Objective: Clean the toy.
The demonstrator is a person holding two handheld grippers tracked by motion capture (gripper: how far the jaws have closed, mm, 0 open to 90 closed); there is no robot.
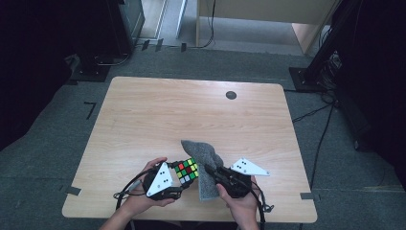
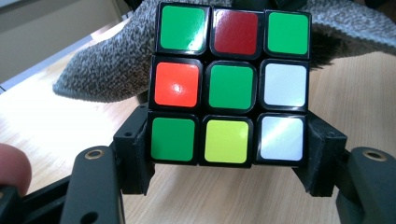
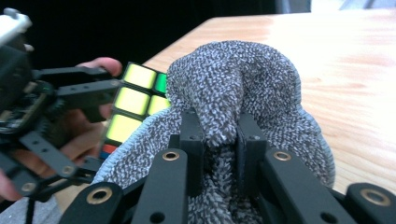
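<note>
Left claw [image 2: 229,172] clamps the cube [image 2: 232,84]; right claw [image 3: 219,140] pinches the cloth [image 3: 243,88].

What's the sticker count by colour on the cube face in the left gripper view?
Puzzle cube, face toward the camera:
Green: 4
White: 2
Dark red: 1
Orange-red: 1
Yellow: 1
Total: 9

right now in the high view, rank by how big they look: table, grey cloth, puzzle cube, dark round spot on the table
1. table, by far the largest
2. grey cloth, held up off the table and so nearer the camera, yet clearly second
3. puzzle cube
4. dark round spot, smallest, though it lies farther from the camera
</note>
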